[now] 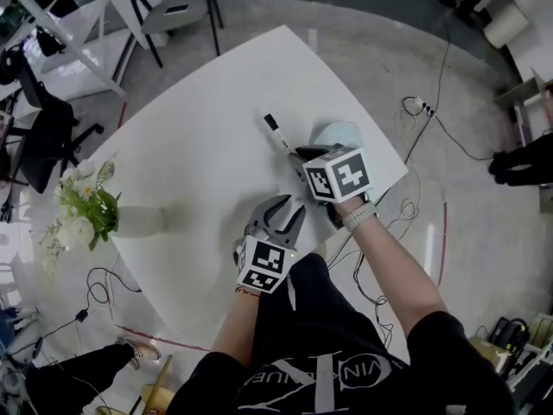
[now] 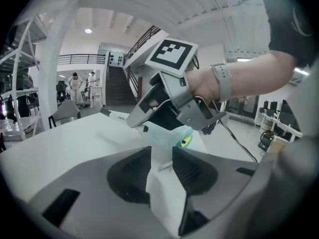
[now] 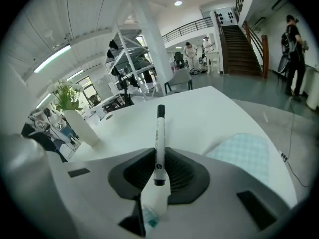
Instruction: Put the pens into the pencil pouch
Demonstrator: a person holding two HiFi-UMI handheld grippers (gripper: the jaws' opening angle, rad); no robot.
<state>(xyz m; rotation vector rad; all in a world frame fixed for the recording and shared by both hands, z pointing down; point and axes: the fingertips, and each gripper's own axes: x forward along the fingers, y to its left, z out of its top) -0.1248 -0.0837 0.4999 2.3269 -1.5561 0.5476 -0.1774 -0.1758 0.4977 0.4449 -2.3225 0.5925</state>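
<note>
Above the smooth white table (image 1: 190, 171) of an open hall, we hold a slim pen (image 3: 159, 133), white barrel and black cap, pinched between the ribbed black pads of our right tool (image 3: 158, 158); the soft teal checked pouch (image 3: 246, 151) lies just beside on the table, and our left tool (image 2: 160, 158) stands near, jaws apart, gripping nothing

Right gripper (image 1: 302, 162) clamps white black-capped pen (image 1: 278, 133) over white table (image 1: 199, 145); pale-blue fabric pouch (image 1: 340, 134) just beside; left gripper (image 1: 285, 207) near.
</note>
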